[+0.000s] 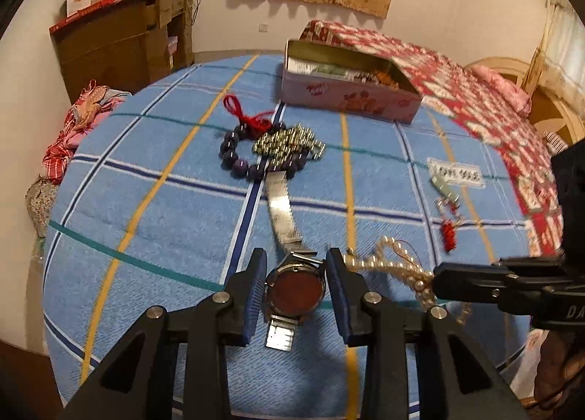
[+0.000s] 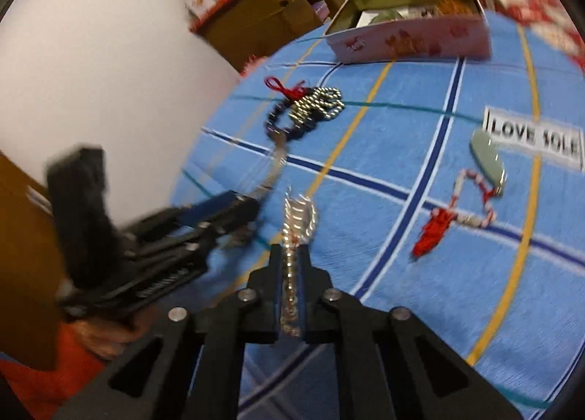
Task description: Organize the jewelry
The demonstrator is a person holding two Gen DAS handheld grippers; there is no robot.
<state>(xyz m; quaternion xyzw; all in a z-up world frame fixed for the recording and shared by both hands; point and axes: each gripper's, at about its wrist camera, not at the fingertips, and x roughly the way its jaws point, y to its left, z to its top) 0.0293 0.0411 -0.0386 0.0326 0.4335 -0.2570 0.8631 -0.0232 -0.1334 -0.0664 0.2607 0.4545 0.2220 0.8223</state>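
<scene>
Our left tool point(image 1: 295, 284) brackets the watch point(image 1: 295, 291) at six o'clock on the bed point(image 1: 146, 200), jaws part-open, pads beside the case; whether they pinch it we cannot tell. Our right tool point(image 2: 291, 273) is clamped tight on the pearls point(image 2: 298, 217). Lifting could snag the strand on the watch. We count one tin point(image 1: 347, 98) at twelve, two bead bracelets point(image 1: 270, 149), one pendant point(image 1: 448, 197).
</scene>
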